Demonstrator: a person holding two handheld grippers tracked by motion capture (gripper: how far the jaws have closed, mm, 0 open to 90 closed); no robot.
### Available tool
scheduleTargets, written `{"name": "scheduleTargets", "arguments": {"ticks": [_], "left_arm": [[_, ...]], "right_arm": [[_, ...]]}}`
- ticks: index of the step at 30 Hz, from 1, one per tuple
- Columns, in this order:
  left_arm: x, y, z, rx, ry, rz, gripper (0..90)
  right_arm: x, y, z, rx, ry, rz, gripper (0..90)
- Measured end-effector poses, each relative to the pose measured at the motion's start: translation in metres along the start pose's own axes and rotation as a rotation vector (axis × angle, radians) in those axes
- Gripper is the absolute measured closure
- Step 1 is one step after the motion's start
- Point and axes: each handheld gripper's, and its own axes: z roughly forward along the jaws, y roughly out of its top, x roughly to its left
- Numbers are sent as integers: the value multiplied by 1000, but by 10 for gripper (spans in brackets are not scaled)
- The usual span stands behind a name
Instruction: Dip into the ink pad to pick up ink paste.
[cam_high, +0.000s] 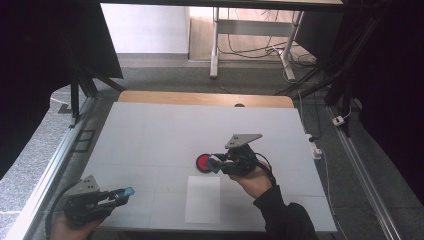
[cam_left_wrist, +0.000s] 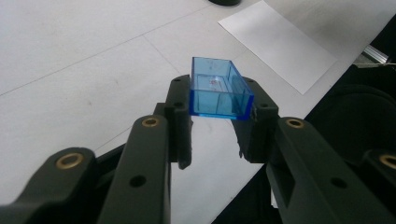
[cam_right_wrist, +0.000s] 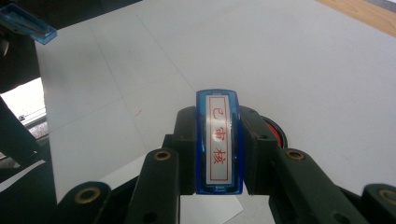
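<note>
Beside the red ink pad (cam_high: 203, 162), the right gripper (cam_high: 218, 163) clamps the stamp (cam_right_wrist: 219, 142), seemingly for inking before the paper (cam_high: 202, 198), while the left gripper (cam_high: 121, 195) pinches its blue cap (cam_left_wrist: 219, 89) aside near the table's (cam_high: 150, 130) front-left corner.

White paper sheet (cam_high: 202, 199) on grey table (cam_high: 150, 135)

Cap (cam_left_wrist: 219, 88): clear blue plastic, glossy, smooth. Stamp (cam_right_wrist: 219, 142): blue glossy plastic with a white label printed in red. Ink pad (cam_high: 203, 162): red face in a black rim. Tongs (cam_left_wrist: 215, 135): black matt plastic with brass-coloured inserts. Surface (cam_high: 165, 135): white, matt, lightly scuffed; wood at far edge. Sheet (cam_high: 202, 199): white paper, matt.
</note>
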Motion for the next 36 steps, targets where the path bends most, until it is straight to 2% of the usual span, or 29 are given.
{"name": "scheduleTargets", "arguments": {"ticks": [27, 36], "left_arm": [[0, 0, 0, 4, -3, 3, 687], [0, 0, 0, 3, -4, 1, 687]], "right_arm": [[-18, 9, 31, 59, -39, 8, 713], [-23, 12, 46, 89, -54, -6, 713]]}}
